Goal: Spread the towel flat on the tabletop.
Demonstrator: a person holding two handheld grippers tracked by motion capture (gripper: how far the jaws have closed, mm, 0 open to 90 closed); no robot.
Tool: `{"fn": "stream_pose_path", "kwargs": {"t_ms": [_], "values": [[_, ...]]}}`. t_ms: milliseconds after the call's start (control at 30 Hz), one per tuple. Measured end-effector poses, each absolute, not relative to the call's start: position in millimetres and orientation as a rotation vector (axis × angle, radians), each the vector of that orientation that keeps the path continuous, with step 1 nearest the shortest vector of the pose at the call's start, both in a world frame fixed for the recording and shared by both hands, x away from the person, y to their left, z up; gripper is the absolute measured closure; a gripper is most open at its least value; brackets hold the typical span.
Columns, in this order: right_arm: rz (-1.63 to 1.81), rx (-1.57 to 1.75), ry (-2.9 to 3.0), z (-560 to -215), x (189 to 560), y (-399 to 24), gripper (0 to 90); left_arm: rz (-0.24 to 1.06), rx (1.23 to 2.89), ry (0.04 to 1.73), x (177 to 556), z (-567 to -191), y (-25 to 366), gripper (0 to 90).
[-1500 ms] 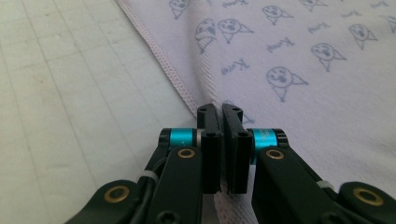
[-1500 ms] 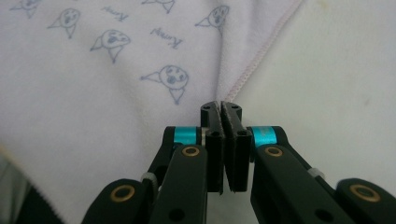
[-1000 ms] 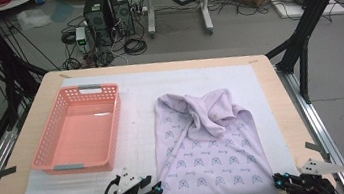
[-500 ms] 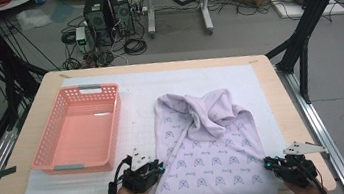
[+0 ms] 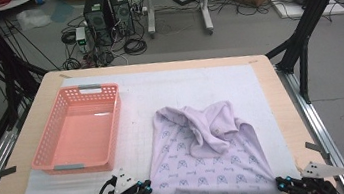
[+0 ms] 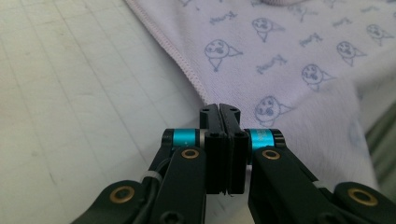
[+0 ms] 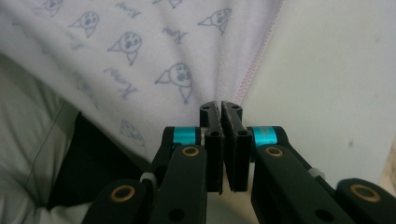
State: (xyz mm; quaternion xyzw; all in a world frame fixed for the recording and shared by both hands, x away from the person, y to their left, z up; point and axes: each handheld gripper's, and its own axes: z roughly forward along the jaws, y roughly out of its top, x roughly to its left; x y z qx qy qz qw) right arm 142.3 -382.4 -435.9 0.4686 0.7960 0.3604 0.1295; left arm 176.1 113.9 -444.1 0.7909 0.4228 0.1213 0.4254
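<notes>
Lying spread on the white mat [image 5: 199, 86] at the near right of the table [image 5: 280, 93]: lilac printed garment [image 5: 204, 168], upper part bunched, lower hem reaching the near edge. Sitting well apart to the left: pink basket [image 5: 45, 144].

Gripping the garment's near-left corner: left gripper [image 5: 144, 185], having just been closing, jaws now pressed together on the hem edge [image 6: 198, 86].

Gripping the near-right corner: right gripper [image 5: 281, 181], having likewise just been closing, jaws now meeting on the stitched edge [image 7: 247, 74].
</notes>
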Motion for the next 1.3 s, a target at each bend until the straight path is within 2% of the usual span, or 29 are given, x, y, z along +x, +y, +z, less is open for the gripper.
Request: {"fn": "stream_pose_path", "kwargs": {"t_ms": [67, 167, 233, 467, 567, 600, 633, 667, 700, 733, 800, 1100, 1167, 1200, 1300], "values": [[1.061, 1.363, 2.315, -435.6, 137.6, -383.9, 87.3, 0.296, 1.962, 1.039, 176.7, -444.5, 112.5, 86.0], [1.075, 1.355, 2.301, -432.9, 141.6, -380.3, 82.1, 0.311, 1.935, 1.041, 188.9, -444.5, 108.8, 67.0], [1.073, 1.335, 2.285, -431.0, 147.8, -375.9, 75.9, 0.334, 1.912, 1.041, 200.7, -443.3, 105.4, 60.9], [1.007, 1.306, 2.235, -433.6, 185.9, -362.8, 68.0, 0.346, 1.924, 1.077, 245.3, -446.0, 86.9, 49.3], [0.95, 1.324, 2.207, -436.8, 202.4, -359.9, 66.8, 0.332, 1.955, 1.092, 255.4, -450.2, 79.8, 49.6], [0.938, 1.34, 2.194, -438.5, 207.0, -359.8, 66.8, 0.363, 1.963, 1.077, 255.0, -450.8, 77.6, 50.8], [0.933, 1.343, 2.192, -440.5, 211.5, -360.2, 67.5, 0.426, 1.999, 1.043, 253.5, -451.1, 76.5, 58.4], [0.933, 1.349, 2.201, -442.7, 215.5, -360.9, 70.4, 0.431, 2.007, 1.023, 253.0, -451.3, 77.3, 71.1], [0.955, 1.346, 2.205, -443.1, 216.8, -362.3, 77.4, 0.403, 1.995, 1.029, 252.8, -451.5, 77.4, 82.2], [0.974, 1.349, 2.22, -443.1, 217.5, -363.5, 84.1, 0.408, 1.997, 1.032, 252.1, -451.4, 76.9, 83.4], [0.988, 1.34, 2.234, -443.2, 215.6, -364.2, 87.7, 0.408, 1.999, 1.037, 250.0, -450.8, 77.2, 84.9], [1.025, 1.338, 2.283, -439.2, 191.0, -375.1, 88.1, 0.349, 1.991, 1.003, 228.2, -449.2, 90.7, 83.5], [1.028, 1.317, 2.279, -435.1, 191.1, -372.6, 84.1, 0.367, 1.968, 0.988, 229.6, -444.1, 90.2, 74.1], [1.027, 1.306, 2.27, -433.0, 192.8, -370.9, 78.7, 0.376, 1.947, 0.977, 231.7, -440.5, 89.7, 67.3], [1.036, 1.274, 2.248, -427.5, 202.0, -366.1, 73.9, 0.384, 1.891, 0.938, 241.4, -430.3, 86.1, 57.3]]}}
